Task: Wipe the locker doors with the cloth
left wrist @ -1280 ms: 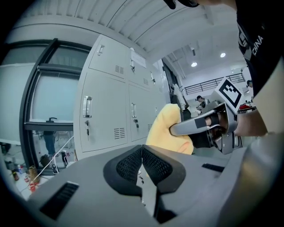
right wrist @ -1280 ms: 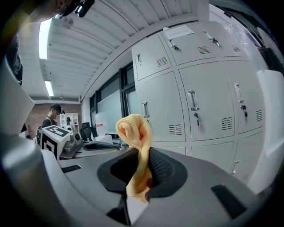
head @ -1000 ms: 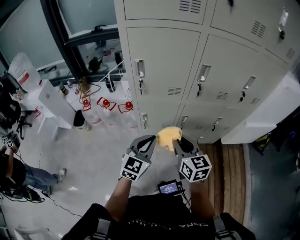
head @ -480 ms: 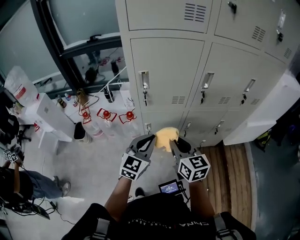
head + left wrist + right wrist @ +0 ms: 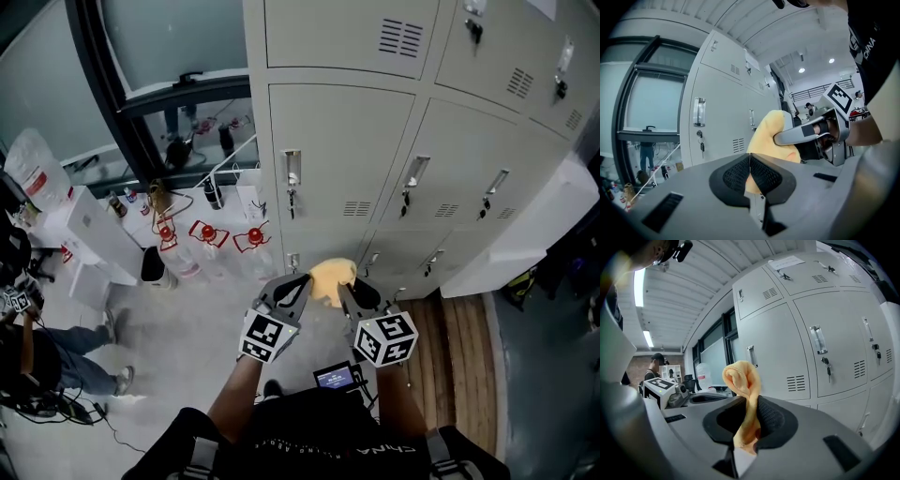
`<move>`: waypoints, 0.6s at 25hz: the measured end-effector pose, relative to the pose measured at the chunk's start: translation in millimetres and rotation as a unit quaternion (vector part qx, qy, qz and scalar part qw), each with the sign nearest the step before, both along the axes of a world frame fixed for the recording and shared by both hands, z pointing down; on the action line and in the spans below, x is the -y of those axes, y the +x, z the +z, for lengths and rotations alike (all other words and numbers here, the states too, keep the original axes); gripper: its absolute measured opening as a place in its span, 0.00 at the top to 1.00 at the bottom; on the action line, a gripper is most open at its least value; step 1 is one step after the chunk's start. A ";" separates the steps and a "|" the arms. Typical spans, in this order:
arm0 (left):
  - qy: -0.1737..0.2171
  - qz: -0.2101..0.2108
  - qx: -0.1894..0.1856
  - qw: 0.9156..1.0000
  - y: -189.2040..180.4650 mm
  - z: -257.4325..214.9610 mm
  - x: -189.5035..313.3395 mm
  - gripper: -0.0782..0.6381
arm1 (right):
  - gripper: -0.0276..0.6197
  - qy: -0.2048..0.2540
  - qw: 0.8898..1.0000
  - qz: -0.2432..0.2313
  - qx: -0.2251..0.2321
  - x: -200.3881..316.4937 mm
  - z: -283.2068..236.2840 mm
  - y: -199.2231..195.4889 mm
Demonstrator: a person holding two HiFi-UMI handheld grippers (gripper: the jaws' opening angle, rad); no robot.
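Observation:
Grey locker doors [image 5: 337, 150] with handles and keys fill the upper right of the head view. A yellow cloth [image 5: 330, 277] is bunched in front of the lower doors. My right gripper [image 5: 345, 289] is shut on it; in the right gripper view the cloth [image 5: 740, 378] stands up in a fold from between the pads of that gripper [image 5: 752, 420]. My left gripper [image 5: 300, 283] is just left of the cloth, its tip at the cloth's edge. Its pads [image 5: 736, 173] meet with nothing between them. The cloth [image 5: 771, 129] shows beyond them. It is short of the doors [image 5: 717, 122].
Clear water jugs with red handles [image 5: 211, 234] stand on the floor left of the lockers, beside a dark window frame [image 5: 122, 103]. A white table [image 5: 94, 225] and a person [image 5: 37, 361] are at the far left. A wooden floor strip [image 5: 464, 347] runs under the right lockers.
The lockers have slid lower and larger in the head view, so I am a little nearer them. Both grippers keep their places, side by side, with the cloth still held.

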State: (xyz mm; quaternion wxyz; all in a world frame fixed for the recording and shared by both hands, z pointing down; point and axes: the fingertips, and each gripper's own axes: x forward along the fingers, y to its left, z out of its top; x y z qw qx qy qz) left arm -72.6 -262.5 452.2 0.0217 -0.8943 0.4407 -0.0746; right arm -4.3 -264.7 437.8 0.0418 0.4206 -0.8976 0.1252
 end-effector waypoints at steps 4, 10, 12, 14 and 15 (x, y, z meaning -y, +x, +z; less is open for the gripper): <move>0.003 -0.009 -0.001 1.000 -5.1 -0.5 1.3 0.86 | 0.83 0.000 1.000 -0.007 -0.002 -2.3 1.9 -4.7; 0.005 -0.005 0.002 1.000 -0.9 -1.3 -2.7 0.86 | 0.83 0.000 1.000 -0.009 0.002 -4.4 1.1 -3.2; 0.009 -0.001 0.001 1.000 1.3 -5.7 -4.0 0.86 | 0.83 0.005 1.000 -0.012 0.000 -4.0 -3.0 -3.1; 0.015 0.002 -0.002 1.000 2.1 -13.3 -4.8 0.86 | 0.83 0.015 1.000 -0.018 -0.003 -3.0 -10.5 -5.6; 0.020 0.003 -0.002 1.000 2.1 -18.2 -4.7 0.86 | 0.83 0.022 1.000 -0.022 -0.004 -2.4 -15.5 -7.7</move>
